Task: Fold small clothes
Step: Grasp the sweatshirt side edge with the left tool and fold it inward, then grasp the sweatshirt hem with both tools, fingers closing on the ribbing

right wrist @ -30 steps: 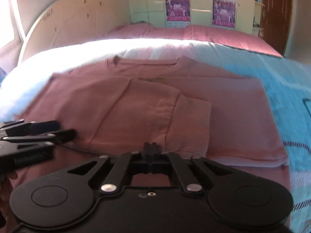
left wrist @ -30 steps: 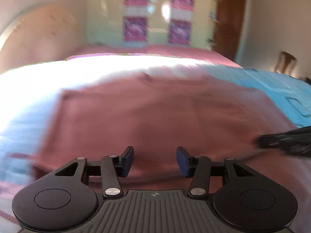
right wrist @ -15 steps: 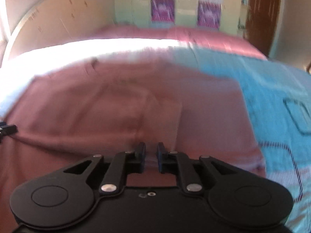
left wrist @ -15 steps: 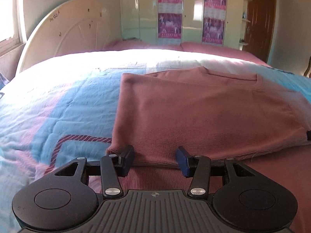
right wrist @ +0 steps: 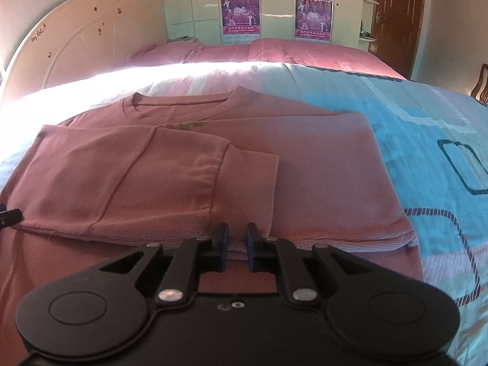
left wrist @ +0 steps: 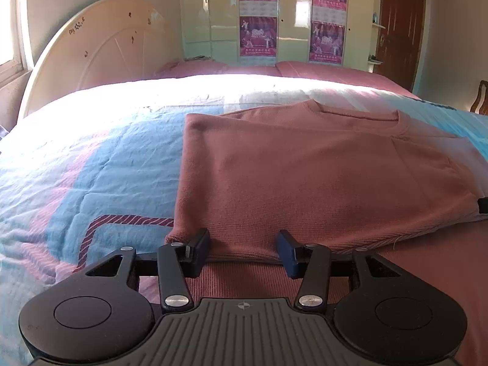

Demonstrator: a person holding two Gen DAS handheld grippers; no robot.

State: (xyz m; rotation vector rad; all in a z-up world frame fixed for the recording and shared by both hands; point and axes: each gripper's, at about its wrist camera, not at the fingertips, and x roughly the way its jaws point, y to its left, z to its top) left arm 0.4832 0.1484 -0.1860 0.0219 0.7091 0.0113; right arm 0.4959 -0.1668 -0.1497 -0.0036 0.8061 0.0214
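A dusty-pink long-sleeved sweater [left wrist: 320, 177] lies flat on the bed, its sides and a sleeve [right wrist: 152, 177] folded in over the body, neckline toward the headboard. My left gripper [left wrist: 244, 248] is open, its fingers at the near-left folded edge of the sweater, nothing between them. My right gripper [right wrist: 235, 244] is open by a narrow gap, over the near folded edge by the sleeve cuff [right wrist: 250, 183]. It holds nothing. The tip of the other gripper shows at the far edge of each view.
The bed has a blue, pink and white patterned cover [left wrist: 76, 183]. A cream headboard [left wrist: 100, 45] stands at the far left. Pink pillows [right wrist: 305, 50] lie at the head. A wardrobe with posters [left wrist: 292, 18] and a brown door [right wrist: 396, 15] are behind.
My left gripper swung left to the sweater's near-left edge and settled. My right gripper went from shut to slightly open and moved a little right.
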